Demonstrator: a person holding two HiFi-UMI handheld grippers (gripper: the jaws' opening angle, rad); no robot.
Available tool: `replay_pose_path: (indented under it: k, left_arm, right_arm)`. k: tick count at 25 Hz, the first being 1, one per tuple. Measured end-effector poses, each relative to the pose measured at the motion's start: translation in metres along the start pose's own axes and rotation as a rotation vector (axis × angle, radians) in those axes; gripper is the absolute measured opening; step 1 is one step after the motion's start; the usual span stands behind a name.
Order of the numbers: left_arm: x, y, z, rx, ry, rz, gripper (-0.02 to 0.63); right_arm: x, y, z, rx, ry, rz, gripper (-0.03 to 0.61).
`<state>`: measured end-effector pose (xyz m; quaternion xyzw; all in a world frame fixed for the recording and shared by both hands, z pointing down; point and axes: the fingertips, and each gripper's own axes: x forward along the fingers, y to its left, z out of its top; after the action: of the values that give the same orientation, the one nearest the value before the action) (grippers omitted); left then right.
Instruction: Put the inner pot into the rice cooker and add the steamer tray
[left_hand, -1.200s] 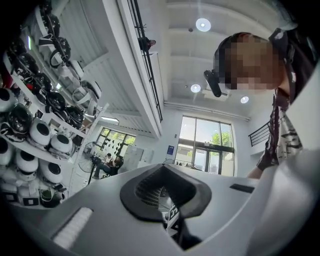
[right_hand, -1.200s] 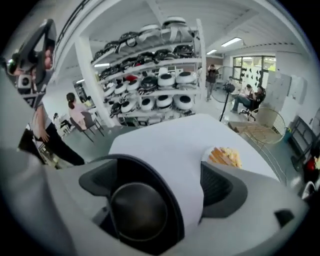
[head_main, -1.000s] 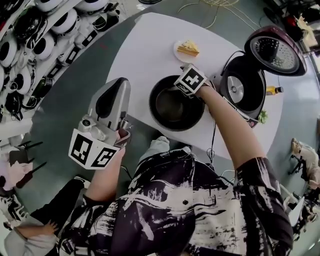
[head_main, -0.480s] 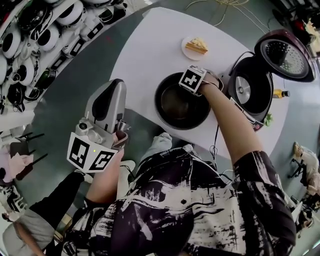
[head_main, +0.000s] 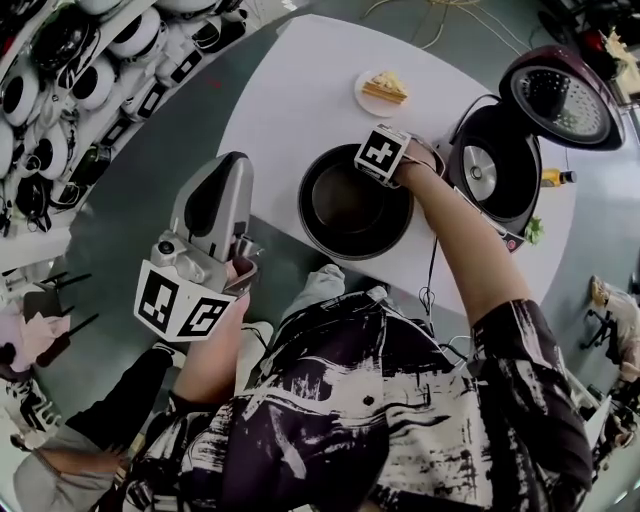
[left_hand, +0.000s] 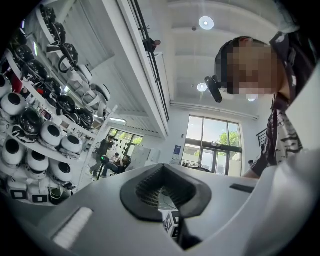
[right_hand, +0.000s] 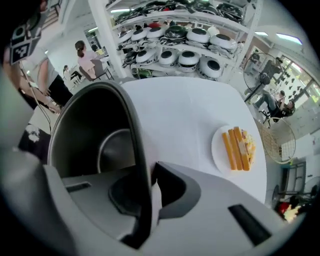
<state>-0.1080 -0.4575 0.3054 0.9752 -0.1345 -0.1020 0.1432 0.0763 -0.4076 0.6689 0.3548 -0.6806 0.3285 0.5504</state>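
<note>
The dark round inner pot (head_main: 345, 205) stands on the white table (head_main: 290, 90), left of the open rice cooker (head_main: 490, 175), whose lid (head_main: 560, 95) is tipped back. My right gripper (head_main: 400, 178) points steeply down at the pot's rim on the cooker side. In the right gripper view it (right_hand: 145, 185) is shut on the pot's thin wall (right_hand: 135, 130), one jaw inside and one outside. My left gripper (head_main: 232, 165) is held off the table's left edge, away from the pot. Its jaws (left_hand: 162, 170) are shut with nothing between them.
A small plate of sliced food (head_main: 382, 92) sits behind the pot, also seen in the right gripper view (right_hand: 237, 148). A small bottle (head_main: 555, 178) lies beyond the cooker. Shelves of rice cookers (head_main: 60, 60) line the left. A cable (head_main: 430, 290) hangs off the table's near edge.
My right gripper has sunk a little and tipped more steeply onto the pot's rim. The left gripper has stayed where it was.
</note>
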Motion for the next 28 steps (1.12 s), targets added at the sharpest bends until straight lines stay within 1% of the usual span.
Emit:
replay_pose_path:
  k: [4,8,12,16,19,21,24,28]
  left_arm:
    - [0.011,-0.012,0.002,0.008,-0.003,-0.035,0.005]
    - [0.022,-0.030,0.012,0.017,-0.013,-0.087,0.005]
    - [0.041,-0.061,0.015,0.014,-0.031,-0.176,0.005]
    - [0.061,-0.099,0.012,0.007,-0.047,-0.284,0.005]
    - [0.077,-0.131,0.014,-0.008,-0.051,-0.373,0.005]
    - [0.087,-0.157,0.018,-0.020,-0.053,-0.432,0.005]
    - [0.102,-0.192,0.018,-0.035,-0.049,-0.517,0.005]
    - [0.121,-0.229,0.002,-0.050,-0.033,-0.591,0.005]
  right_arm:
    - [-0.020,-0.010,0.005,0.139,-0.097,-0.005,0.002]
    - [-0.059,-0.021,0.017,0.241,-0.179,0.013,0.002]
    - [-0.115,-0.038,0.023,0.326,-0.265,0.024,0.003]
    - [-0.177,-0.063,0.010,0.419,-0.355,0.013,0.003]
    - [-0.231,-0.085,-0.019,0.508,-0.406,-0.024,0.003]
    - [-0.266,-0.095,-0.048,0.575,-0.431,-0.056,0.003]
    - [-0.304,-0.108,-0.106,0.685,-0.454,-0.107,0.005]
    - [-0.317,-0.117,-0.192,0.829,-0.463,-0.156,0.005]
